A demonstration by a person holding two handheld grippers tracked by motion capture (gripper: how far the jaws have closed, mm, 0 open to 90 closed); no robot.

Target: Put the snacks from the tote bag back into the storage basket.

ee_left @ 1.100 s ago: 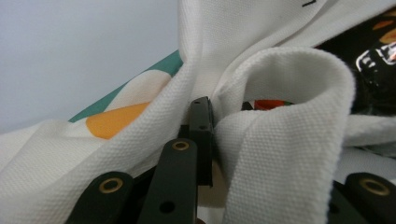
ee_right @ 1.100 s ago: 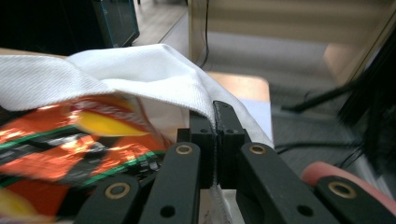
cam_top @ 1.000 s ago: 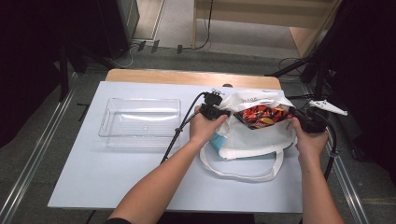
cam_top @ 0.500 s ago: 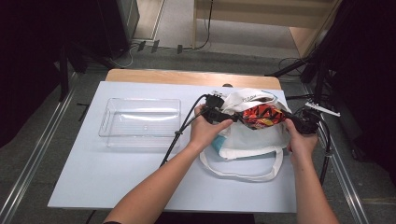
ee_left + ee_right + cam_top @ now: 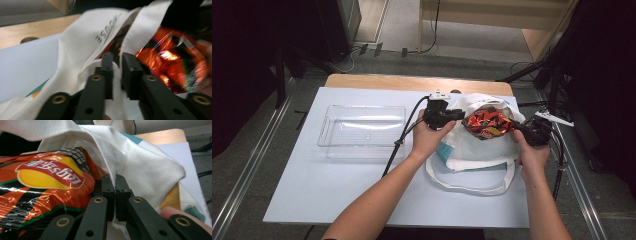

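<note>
Your left gripper (image 5: 451, 114) has just been closing and now pinches the near-left rim of the white tote bag (image 5: 477, 150), cloth caught between its jaws as the left gripper view (image 5: 116, 67) shows. Your right gripper (image 5: 521, 131) is clamped tight on the opposite rim, fabric pressed between its pads (image 5: 115, 192). The bag lies near the right edge of the table (image 5: 337, 190), its mouth held apart, with an orange chip bag (image 5: 486, 124) inside. A clear plastic tray (image 5: 362, 131) sits well apart, toward the table's left side.
</note>
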